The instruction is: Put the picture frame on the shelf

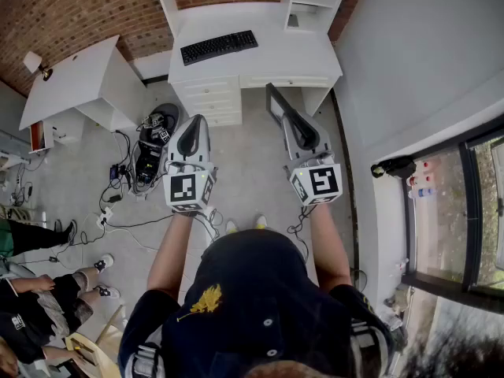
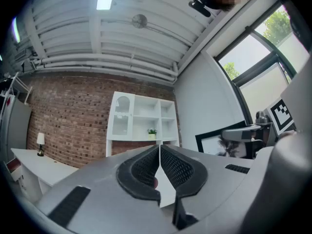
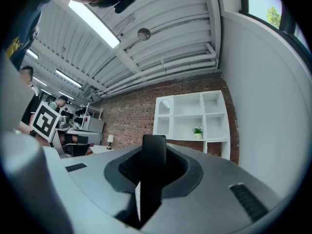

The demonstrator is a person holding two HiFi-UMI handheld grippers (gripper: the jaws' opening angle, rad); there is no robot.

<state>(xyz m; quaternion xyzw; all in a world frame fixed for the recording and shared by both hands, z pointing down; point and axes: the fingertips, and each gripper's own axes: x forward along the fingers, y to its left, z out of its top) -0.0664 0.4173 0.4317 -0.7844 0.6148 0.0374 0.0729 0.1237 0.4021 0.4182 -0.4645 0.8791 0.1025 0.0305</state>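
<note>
Two grippers are held out ahead of the person, both aimed at the white table (image 1: 260, 57) and the shelf (image 3: 192, 118) that rises from it against the brick wall.

The right gripper (image 1: 290, 118) has its jaws clamped on the frame (image 1: 275, 103), pinching it by one edge. Its own view shows the black edge standing upright between the jaws. From the left gripper's view the pictured face shows, turned toward the left side. Gripping by the edge probably keeps the face clear and lets the frame go into a compartment already upright.

The left gripper (image 1: 194, 124) has its jaws together with nothing between them. It rides level beside the right one, probably kept free to steady the frame when it is set down.

The frame is in the air over the floor, short of the table and well apart from the shelf, so the carry is under way and the placing is not yet begun. A small plant (image 3: 197, 130) takes one middle compartment, and the open ones beside and above it look free. A keyboard (image 1: 219, 46) lies on the table below.

The next move calls for stepping closer and raising the right gripper. The thin edge grip may let the frame pivot.
</note>
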